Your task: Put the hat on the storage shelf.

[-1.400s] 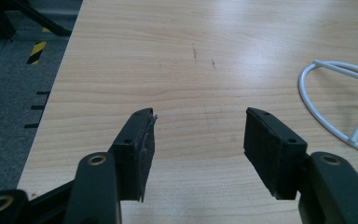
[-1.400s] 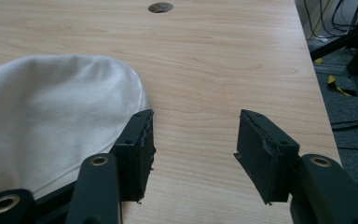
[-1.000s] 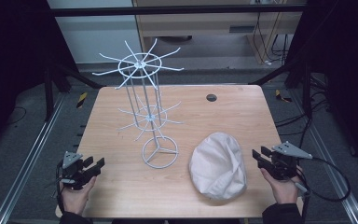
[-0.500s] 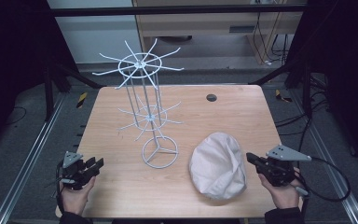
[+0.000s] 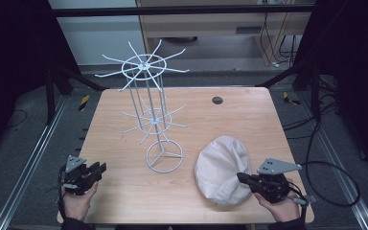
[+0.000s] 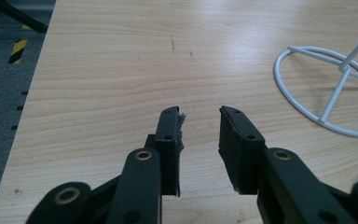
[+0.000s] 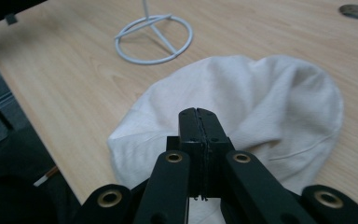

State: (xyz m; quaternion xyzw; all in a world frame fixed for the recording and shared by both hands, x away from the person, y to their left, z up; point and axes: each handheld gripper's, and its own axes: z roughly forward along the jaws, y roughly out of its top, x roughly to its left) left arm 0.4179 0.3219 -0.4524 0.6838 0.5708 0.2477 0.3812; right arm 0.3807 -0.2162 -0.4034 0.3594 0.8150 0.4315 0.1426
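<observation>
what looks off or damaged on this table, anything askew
Little stands out. The white cap lies crumpled flat near the table's front right, not hung on the upright wire rack. In the left gripper view, the left gripper has a frayed, chipped pad edge. Nothing is spilled or tipped.

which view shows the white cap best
The right gripper view: the white cap lies close, its folds and seam clear past the shut right gripper. The high view shows its whole outline, small. The left gripper view looks at bare table.
</observation>
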